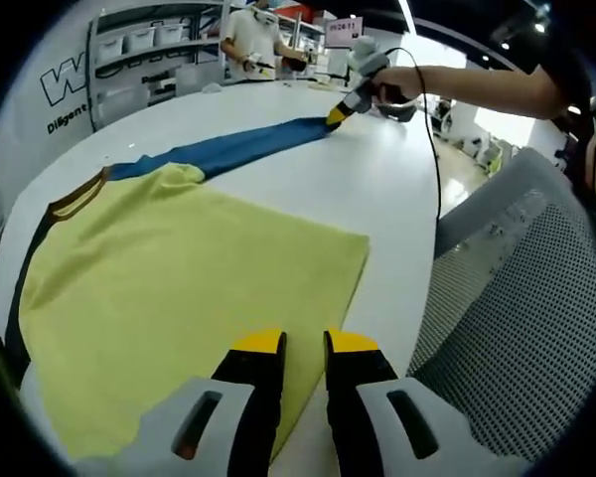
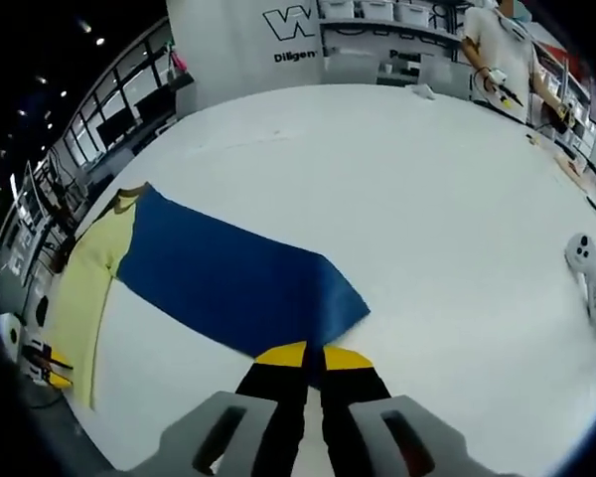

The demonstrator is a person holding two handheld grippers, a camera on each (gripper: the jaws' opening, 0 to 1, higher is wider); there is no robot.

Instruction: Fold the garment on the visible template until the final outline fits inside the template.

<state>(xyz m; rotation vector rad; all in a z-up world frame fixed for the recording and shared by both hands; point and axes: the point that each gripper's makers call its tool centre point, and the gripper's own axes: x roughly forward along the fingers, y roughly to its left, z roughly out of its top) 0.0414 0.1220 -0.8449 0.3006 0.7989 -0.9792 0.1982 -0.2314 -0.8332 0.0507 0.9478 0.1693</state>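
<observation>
Pinching the hem of the yellow garment [image 1: 179, 288] with your left gripper [image 1: 303, 343], jaws nearly together over the fabric's near edge on the white table [image 1: 377, 179]. Your right gripper [image 2: 306, 355] has its jaws clamped on the end of the blue sleeve [image 2: 228, 283], stretched out flat and well away from the yellow body.

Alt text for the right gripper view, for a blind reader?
The right tongs are closed on the end of a blue sleeve, stretched flat across a white table. The garment's yellow body lies at far left, and a person stands beyond the table.
</observation>
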